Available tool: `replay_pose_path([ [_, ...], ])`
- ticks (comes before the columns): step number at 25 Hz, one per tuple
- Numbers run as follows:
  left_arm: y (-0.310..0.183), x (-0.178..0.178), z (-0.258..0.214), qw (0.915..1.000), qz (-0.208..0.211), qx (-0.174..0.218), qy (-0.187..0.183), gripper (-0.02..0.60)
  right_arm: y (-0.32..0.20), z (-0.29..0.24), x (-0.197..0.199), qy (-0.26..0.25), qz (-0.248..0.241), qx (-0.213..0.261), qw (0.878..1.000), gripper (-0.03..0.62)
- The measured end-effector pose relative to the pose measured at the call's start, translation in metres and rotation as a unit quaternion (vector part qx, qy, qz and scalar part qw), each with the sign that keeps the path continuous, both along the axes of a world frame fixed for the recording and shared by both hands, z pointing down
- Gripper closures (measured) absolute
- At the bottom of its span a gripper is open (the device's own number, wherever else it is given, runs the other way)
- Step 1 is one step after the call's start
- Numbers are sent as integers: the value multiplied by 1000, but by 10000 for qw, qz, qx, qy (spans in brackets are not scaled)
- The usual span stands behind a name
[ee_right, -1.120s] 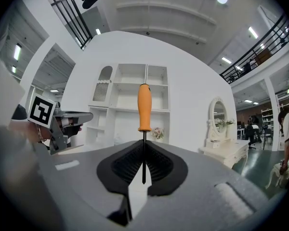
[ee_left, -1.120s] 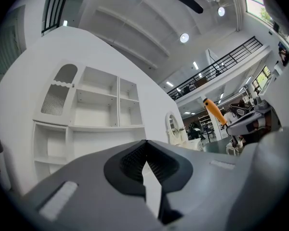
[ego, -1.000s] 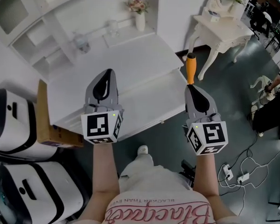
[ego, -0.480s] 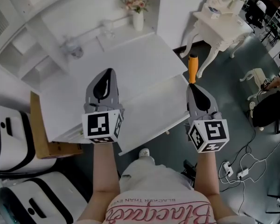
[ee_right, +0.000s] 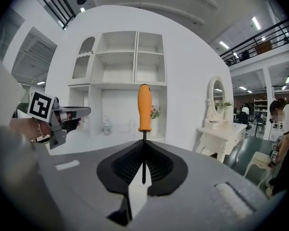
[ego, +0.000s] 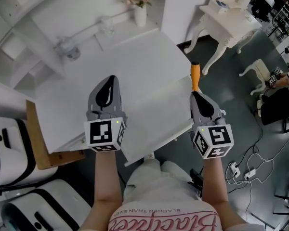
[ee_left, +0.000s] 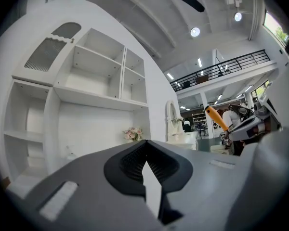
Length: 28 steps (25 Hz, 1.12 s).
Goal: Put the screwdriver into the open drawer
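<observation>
Nearest to the camera, the two forearms hold one gripper each. The left gripper [ego: 111, 80] has its jaws pressed together with nothing between them. The right gripper [ego: 195, 94] is closed tight on the thin metal shaft of the screwdriver [ego: 195, 73], and the orange handle stands out past the jaw tips, away from the person.

Compared with one second ago, both grippers have come forward and lower, and the grip on the shaft is the same. Before, the orange handle was over the dark floor, beside the corner of the white counter [ego: 135, 66]. Now it is just at that corner. Under the grippers a white panel juts out from the counter's front, which I take to be the open drawer [ego: 154, 129], though I cannot see its inside clearly. I judge that the carrying is nearly finished. The right gripper must go a little to the left and down before it lets go. The left one has no work here.

By count, there are two grippers and one screwdriver. One cardboard box [ego: 38, 143] stands at the left end of the counter. Farther away is one vase of flowers [ego: 140, 14] at the back of the counter. One white dressing table [ego: 226, 18] stands beyond the corner. One other person [ego: 279, 105] sits at the far right.
</observation>
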<state>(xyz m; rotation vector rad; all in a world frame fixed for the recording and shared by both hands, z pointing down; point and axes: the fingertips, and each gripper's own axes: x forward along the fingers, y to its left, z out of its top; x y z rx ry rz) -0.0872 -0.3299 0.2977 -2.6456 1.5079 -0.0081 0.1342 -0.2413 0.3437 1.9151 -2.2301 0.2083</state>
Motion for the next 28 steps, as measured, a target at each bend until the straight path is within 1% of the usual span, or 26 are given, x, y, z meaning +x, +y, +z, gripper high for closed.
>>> replay_pose_path([
  [2,-2,-1,6,9999,13,-71,-82,568,-2,11,-5,-32,-65,-149,9999,580],
  [8,-3,1,30,9993,-9,-356,-96,568,-6,49,-14,-180,-144,-625,9978,580],
  [14,0,7,52,9979,-63,-635,-121,568,-6,82,-9,-383,-67,-1166,9924,580],
  [17,-3,10,56,9976,-85,-673,-164,568,-8,98,-7,-492,-86,-1391,9890,580],
  [22,-5,17,59,9972,-113,-713,-169,568,-7,134,-3,-696,-85,-2075,9757,580],
  [28,-9,20,63,9969,-171,-749,-156,568,-5,163,-6,-816,-225,-2633,9610,580],
])
